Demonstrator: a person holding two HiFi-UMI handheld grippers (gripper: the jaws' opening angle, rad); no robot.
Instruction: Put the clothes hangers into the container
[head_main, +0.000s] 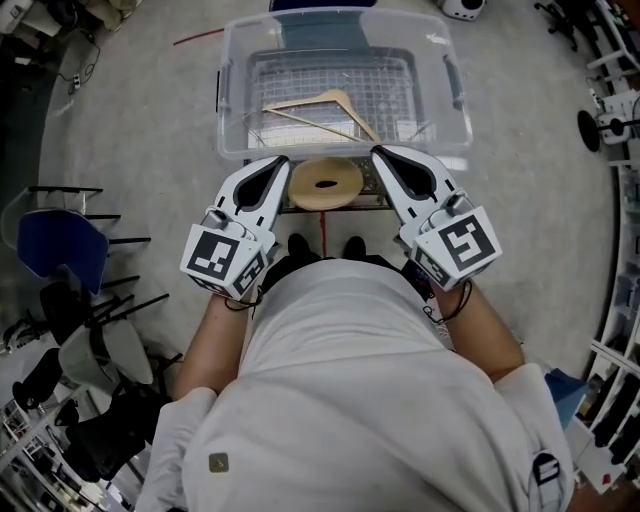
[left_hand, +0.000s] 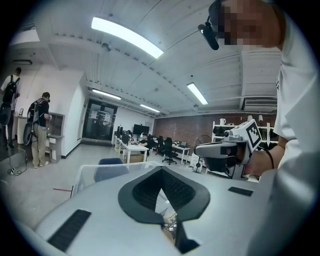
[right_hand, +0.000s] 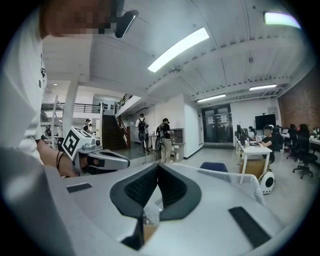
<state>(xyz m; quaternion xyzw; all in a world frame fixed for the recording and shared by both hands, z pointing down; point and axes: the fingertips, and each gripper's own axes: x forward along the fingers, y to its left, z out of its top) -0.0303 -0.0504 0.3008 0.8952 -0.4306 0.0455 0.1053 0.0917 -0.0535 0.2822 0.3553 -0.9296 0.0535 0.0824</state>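
A clear plastic container (head_main: 232, 95) stands on the floor ahead of me, with a wire grid inside. A wooden clothes hanger (head_main: 333, 102) lies on that grid. My left gripper (head_main: 281, 161) and right gripper (head_main: 377, 152) are side by side, their tips just short of the container's near rim. Both are shut with nothing between the pads. In the left gripper view the jaws (left_hand: 161, 169) meet over the container's clear wall (left_hand: 100, 172), and the right gripper (left_hand: 222, 150) shows beside them. The right gripper view shows its shut jaws (right_hand: 157, 165) and the container's wall (right_hand: 235, 177).
A round wooden stool (head_main: 325, 184) sits between the grippers, against the container's front. A blue chair (head_main: 60, 245) and dark chairs stand at the left, shelving (head_main: 620, 300) at the right. People stand far off (right_hand: 164, 137); desks and a white wheeled unit (right_hand: 266, 182) lie beyond.
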